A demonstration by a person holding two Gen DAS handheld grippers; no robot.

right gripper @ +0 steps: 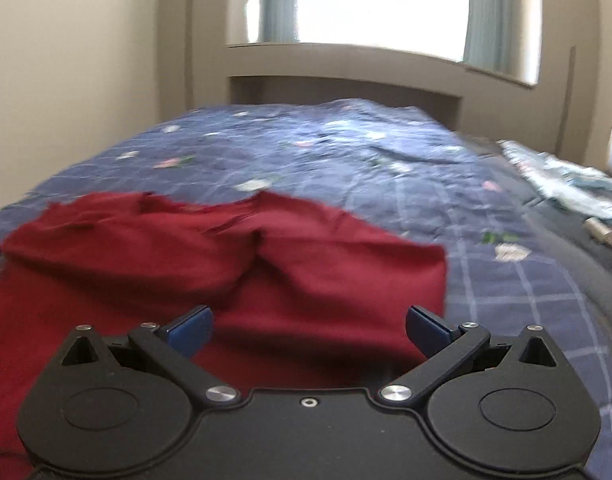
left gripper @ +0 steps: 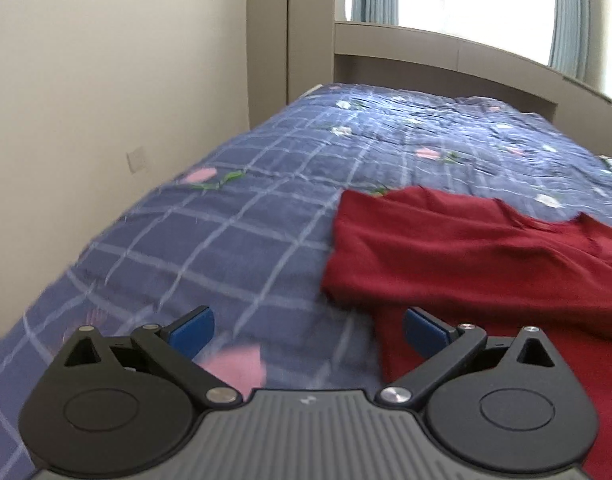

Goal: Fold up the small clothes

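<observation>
A dark red garment [left gripper: 477, 256] lies on the blue checked bedspread [left gripper: 234, 216], its far part folded back over the rest. In the left wrist view it fills the right side, and my left gripper [left gripper: 307, 328] hovers open at its left edge, blue pads wide apart, nothing between them. In the right wrist view the same red garment [right gripper: 242, 264] spreads across the left and middle. My right gripper [right gripper: 309, 328] stands open above its near right part, holding nothing.
A pale wall [left gripper: 86, 100] runs along the bed's left side. A beige headboard [right gripper: 345, 80] and a bright window stand at the far end. A light patterned cloth [right gripper: 565, 180] and a small metallic object [right gripper: 603, 234] lie at the bed's right edge.
</observation>
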